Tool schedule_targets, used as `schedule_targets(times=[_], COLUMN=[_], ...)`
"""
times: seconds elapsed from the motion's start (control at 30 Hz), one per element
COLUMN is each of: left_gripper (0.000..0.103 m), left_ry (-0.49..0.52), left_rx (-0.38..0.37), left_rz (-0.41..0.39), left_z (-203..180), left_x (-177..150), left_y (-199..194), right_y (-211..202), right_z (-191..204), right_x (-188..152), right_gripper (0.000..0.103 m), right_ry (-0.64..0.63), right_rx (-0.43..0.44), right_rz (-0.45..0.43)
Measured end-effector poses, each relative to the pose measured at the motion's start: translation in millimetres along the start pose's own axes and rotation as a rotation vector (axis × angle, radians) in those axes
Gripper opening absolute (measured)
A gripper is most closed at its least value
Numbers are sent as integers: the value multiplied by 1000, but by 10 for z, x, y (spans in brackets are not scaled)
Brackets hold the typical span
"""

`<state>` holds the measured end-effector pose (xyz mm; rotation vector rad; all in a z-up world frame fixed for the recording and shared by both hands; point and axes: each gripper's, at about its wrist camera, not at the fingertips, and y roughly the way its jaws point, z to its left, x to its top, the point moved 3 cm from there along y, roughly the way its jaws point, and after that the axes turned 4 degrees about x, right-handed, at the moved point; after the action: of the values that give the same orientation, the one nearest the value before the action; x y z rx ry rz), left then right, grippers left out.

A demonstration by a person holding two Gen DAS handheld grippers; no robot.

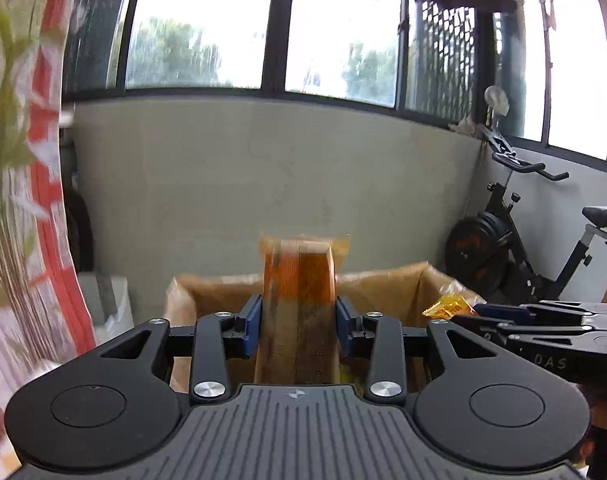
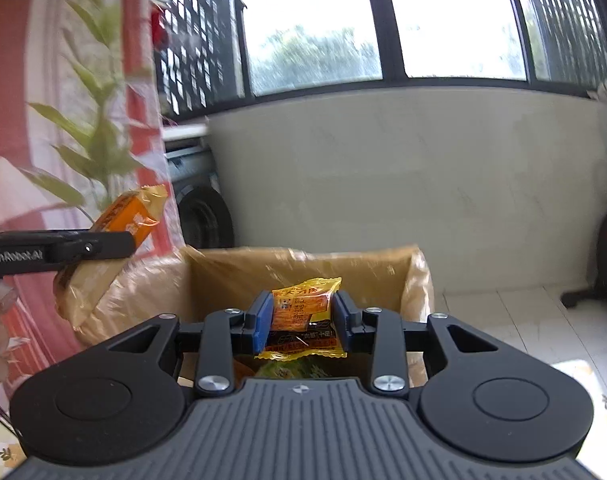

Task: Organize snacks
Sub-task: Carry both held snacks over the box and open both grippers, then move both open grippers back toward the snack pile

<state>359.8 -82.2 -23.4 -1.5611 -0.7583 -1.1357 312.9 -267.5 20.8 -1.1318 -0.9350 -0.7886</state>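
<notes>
Snacks are held over the box (image 2: pixel 303 264): an orange pack (image 1: pixel 299 300) is clamped by the left gripper (image 1: pixel 298 326), a yellow packet (image 2: pixel 303 312) by the right gripper (image 2: pixel 302 322). Some snacks are already seen inside; these two are not yet dropped.

Between the left gripper's (image 1: pixel 297 326) blue matt plastic fingers (image 1: pixel 250 326) sits a glossy orange film snack packet (image 1: pixel 297 280), the right gripper's (image 2: pixel 302 322) fingers flank a crinkled shiny yellow wrapper (image 2: pixel 303 312), and beyond both stands a matt brown cardboard box (image 2: pixel 367 270) lined with glossy plastic.
</notes>
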Motion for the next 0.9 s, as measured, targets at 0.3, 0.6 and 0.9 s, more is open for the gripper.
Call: schedule_targets(times=[0.3,0.6,0.9], left_gripper=[78,90,90], left_ry=[-54,-118,-201], left_rx=[3,-29,54], left_rz=[65,91,160], left_z=[297,778,1092], left_x=[-180,-593,-1327], left_y=[-184,-977,-1254], right_y=[-360,-886,-810], right_z=[26,293,514], right_x=[-142,-549,-1323], right_gripper=[66,84,95], right_ry=[21,55,112], right_rx=[56,121,119], right_rz=[-64,-131,92])
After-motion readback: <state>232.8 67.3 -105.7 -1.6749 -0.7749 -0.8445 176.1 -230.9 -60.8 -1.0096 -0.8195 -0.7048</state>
